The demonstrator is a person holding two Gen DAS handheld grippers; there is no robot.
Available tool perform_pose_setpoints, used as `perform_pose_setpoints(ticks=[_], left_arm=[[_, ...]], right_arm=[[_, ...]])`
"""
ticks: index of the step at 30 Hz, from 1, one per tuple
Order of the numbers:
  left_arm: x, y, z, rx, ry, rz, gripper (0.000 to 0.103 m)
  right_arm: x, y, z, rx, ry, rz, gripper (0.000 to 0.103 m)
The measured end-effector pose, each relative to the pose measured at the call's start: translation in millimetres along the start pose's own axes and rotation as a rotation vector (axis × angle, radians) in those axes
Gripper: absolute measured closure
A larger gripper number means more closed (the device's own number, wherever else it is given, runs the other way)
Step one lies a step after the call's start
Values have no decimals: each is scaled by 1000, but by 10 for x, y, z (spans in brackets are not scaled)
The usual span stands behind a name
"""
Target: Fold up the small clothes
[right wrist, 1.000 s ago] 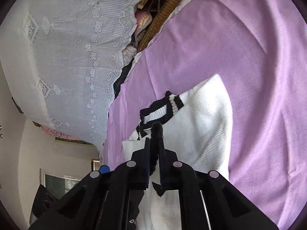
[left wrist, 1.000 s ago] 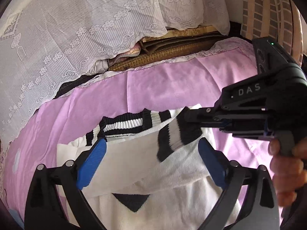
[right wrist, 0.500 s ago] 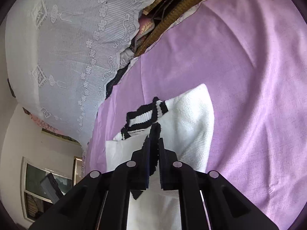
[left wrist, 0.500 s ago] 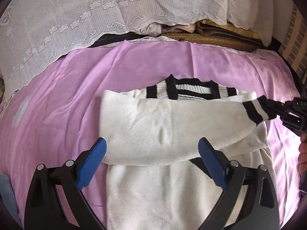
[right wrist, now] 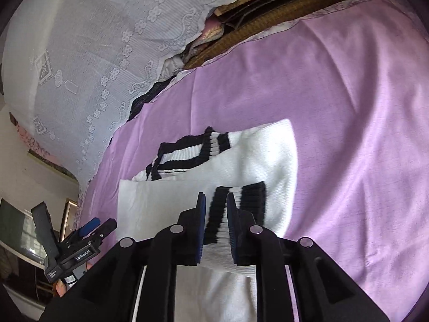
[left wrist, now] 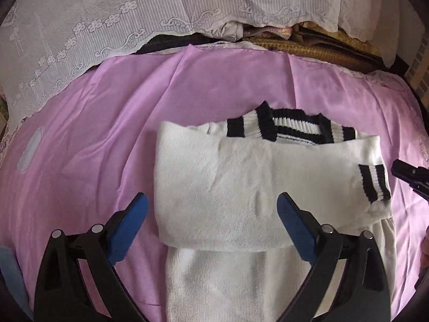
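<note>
Soft cloth everywhere, hard plastic in my hands

The white sweater (left wrist: 236,187) looks a nubbly matt knit, its black-striped cuff (right wrist: 236,209) ribbed. Under it the purple sheet (left wrist: 107,139) is smooth woven cloth with a faint sheen. The lace cover (left wrist: 112,18) is sheer and patterned. My left gripper (left wrist: 211,225) is matt black plastic with blue, finely textured pads and shiny metal pins.

Left gripper (left wrist: 211,225) jaws wide apart, empty, above white sweater (left wrist: 214,187) on purple bedsheet (left wrist: 93,139). Striped-cuff sleeve (left wrist: 374,185) folded across chest. Right gripper (left wrist: 410,178) tip just beside cuff.
</note>
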State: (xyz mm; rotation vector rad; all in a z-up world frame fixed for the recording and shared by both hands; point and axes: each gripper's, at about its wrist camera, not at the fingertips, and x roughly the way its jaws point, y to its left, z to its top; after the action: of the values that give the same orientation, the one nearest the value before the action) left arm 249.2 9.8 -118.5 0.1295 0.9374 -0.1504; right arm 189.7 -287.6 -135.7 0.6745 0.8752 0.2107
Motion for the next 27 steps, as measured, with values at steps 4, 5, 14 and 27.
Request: perform_pose_setpoints(ticks=[4,5,14,27], left_arm=[[362,-23,147,19,62,31,9],[495,-4,119,21,97,56,9],[457,353,-174,-38,113,70,5],[410,144,-596,53,187,77,4]], right_arm=[[271,105,-7,-18,60,7,70],[314,65,-28,-16,73,-21,70],[34,-261,-148,4,63,-71,93],[194,115,-595,-145,123,-141,69]])
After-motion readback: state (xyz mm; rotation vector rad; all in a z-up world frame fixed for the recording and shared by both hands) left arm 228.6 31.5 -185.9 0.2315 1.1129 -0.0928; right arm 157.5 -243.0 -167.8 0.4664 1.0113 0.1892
